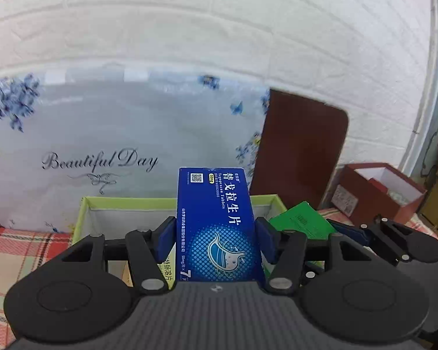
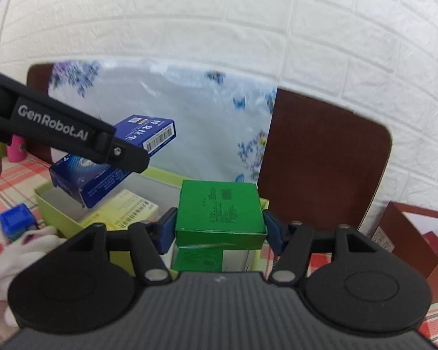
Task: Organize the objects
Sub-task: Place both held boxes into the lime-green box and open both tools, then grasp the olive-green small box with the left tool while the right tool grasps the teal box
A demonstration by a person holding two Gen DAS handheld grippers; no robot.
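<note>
The left gripper (image 1: 217,234) has its blue fingers (image 1: 166,237) clamped on the two long sides of a blue medicine box (image 1: 219,224), which stands on end between them, lifted clear above the open lime-green box (image 1: 125,201). From the right wrist view the same blue carton (image 2: 114,160) hangs tilted in the air over the green box's left half, with the left gripper's black arm crossing in front of it.

The right gripper (image 2: 219,229) has its fingers (image 2: 168,229) pressed against the left and right sides of a green carton (image 2: 220,210), held level above the right end of the lime-green box (image 2: 52,207). A second green pack (image 2: 197,258) lies just below it, and a yellow packet (image 2: 125,210) lies inside the box to the left.

The lime-green box rests on a table covered with a red plaid cloth (image 1: 14,250). Behind it, a pale floral bag printed "Beautiful Day" (image 1: 102,134) leans near the white brick wall (image 1: 219,29), with a dark brown board (image 1: 300,151) to its right. Far right sits an open red box (image 1: 376,192). Near left, in the right wrist view, are a small blue cube-shaped item (image 2: 16,221) and a white soft object (image 2: 20,250).
</note>
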